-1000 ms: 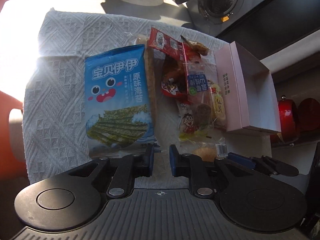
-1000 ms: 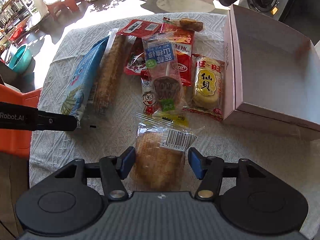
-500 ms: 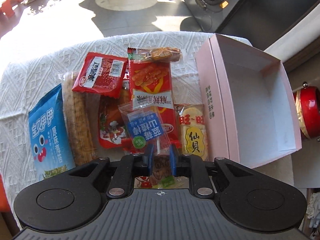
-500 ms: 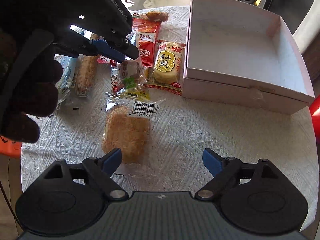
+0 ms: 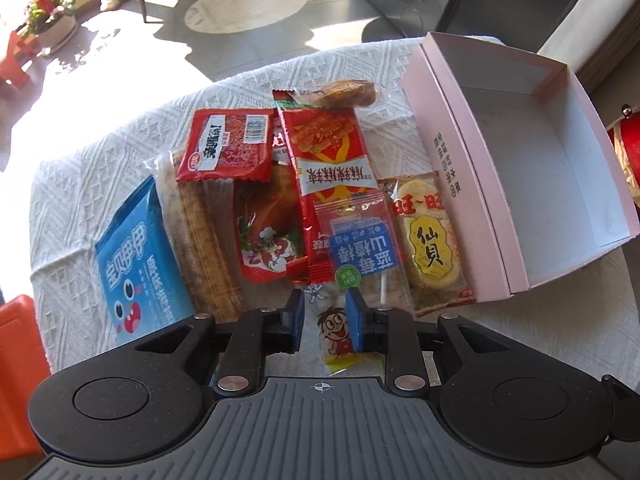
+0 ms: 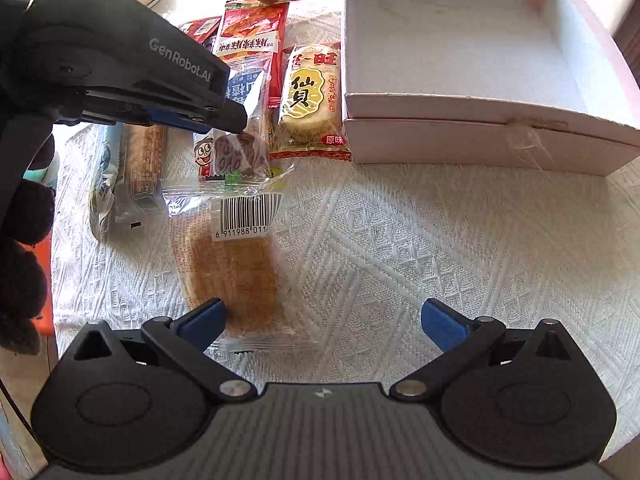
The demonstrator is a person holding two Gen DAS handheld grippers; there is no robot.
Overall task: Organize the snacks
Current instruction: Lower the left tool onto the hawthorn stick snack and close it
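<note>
In your left wrist view, your left tongs (image 5: pixel 325 322) sit low over the snack pile on the white cloth of the counter (image 5: pixel 100 184), their blue pads narrowly parted on either side of a small cartoon-boy candy packet (image 5: pixel 335 334); you cannot tell whether the pads actually press it. That packet runs lengthwise away from you, with its yellow end toward the camera. Just beyond it lies the clear lollipop packet (image 5: pixel 362 250) with the blue label, its stick pointing back toward the tongs. Beside that on the right is the yellow rice cracker packet (image 5: pixel 430 240), long axis also running away from you, touching the wall of the open pink box (image 5: pixel 472 184). To the left lie the long red packet (image 5: pixel 332 160), a crispy stick in clear wrap (image 5: pixel 204 248) and the blue seaweed bag (image 5: pixel 136 264). In your right wrist view, your right tongs (image 6: pixel 322 322) are spread wide and hold nothing, the left pad resting at the near end of a clear-wrapped biscuit (image 6: pixel 232 268) whose long axis runs away from you, barcode end farthest. The left tongs (image 6: pixel 224 118) reach in from the left over the candy pile.
</note>
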